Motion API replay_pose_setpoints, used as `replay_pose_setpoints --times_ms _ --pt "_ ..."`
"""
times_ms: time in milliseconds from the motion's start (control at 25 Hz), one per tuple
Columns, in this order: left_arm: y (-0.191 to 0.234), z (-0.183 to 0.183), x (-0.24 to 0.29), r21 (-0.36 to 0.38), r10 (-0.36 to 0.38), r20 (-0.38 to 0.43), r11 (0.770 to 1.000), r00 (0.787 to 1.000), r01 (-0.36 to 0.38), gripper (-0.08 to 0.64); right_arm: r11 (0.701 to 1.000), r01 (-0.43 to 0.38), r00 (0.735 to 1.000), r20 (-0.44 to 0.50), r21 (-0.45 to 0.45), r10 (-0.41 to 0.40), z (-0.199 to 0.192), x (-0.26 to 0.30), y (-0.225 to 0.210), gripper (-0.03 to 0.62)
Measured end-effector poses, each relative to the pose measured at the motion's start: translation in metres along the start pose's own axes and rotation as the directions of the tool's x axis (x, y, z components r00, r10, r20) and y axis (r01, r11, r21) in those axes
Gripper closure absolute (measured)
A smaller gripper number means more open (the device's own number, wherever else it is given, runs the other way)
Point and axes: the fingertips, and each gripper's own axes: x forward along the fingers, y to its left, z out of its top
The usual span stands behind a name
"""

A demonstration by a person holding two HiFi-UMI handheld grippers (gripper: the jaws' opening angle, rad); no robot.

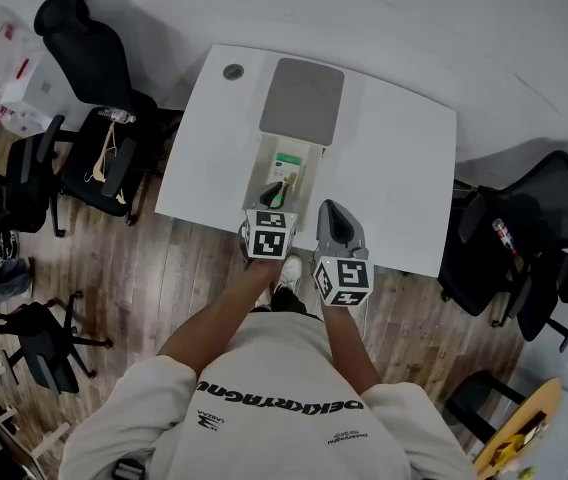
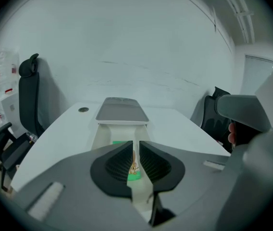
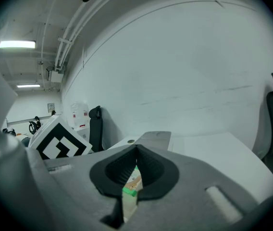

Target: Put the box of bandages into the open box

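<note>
On the white table (image 1: 394,168) stands the open box (image 1: 267,158), its grey lid (image 1: 302,101) folded back at the far end. The green and white box of bandages (image 1: 286,163) lies inside it. My left gripper (image 1: 272,203) hovers over the box's near end, with its jaws drawn in to a thin slit and nothing between them. In the left gripper view (image 2: 135,143) the box of bandages (image 2: 134,175) shows through that slit. My right gripper (image 1: 336,226) hangs just to the right, shut and empty. In the right gripper view (image 3: 136,149) the bandages (image 3: 132,184) show below the jaws.
A round grommet (image 1: 234,71) sits in the table's far left corner. Black office chairs stand to the left (image 1: 94,118) and to the right (image 1: 524,238) of the table. The person stands at the table's near edge on a wooden floor.
</note>
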Motion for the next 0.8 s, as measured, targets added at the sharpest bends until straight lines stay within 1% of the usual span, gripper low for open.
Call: replay_pose_setpoints --times_ms 120,160,280,400,560,800 --pt "-0.002 0.004 -0.008 0.009 0.0 0.026 1.0 1.0 0.0 0.553 1.0 0.006 1.0 0.0 0.004 -0.006 -0.002 -0.004 0.0 0.594" --pt "-0.003 0.006 -0.011 0.011 0.001 0.034 1.0 0.999 -0.001 0.557 1.0 0.008 1.0 0.001 0.004 -0.008 -0.002 -0.006 0.0 0.594" --pt "-0.006 0.01 -0.017 0.016 -0.008 0.054 1.0 0.999 0.007 0.557 1.0 0.008 1.0 0.004 0.003 -0.008 -0.002 -0.01 0.001 0.594" --pt "-0.014 0.013 -0.024 0.009 -0.04 0.088 0.999 0.995 0.039 0.557 1.0 0.005 1.0 0.006 -0.01 -0.004 -0.003 -0.013 0.005 0.594" --pt "-0.016 0.023 -0.04 0.059 -0.046 0.143 0.998 0.989 0.038 0.558 1.0 -0.007 1.0 0.015 -0.029 0.007 -0.001 -0.016 0.013 0.594" --pt "-0.021 0.031 -0.054 0.053 -0.082 0.204 0.996 0.976 0.073 0.558 0.999 -0.006 1.0 0.03 -0.034 0.007 0.003 -0.022 0.014 0.594"
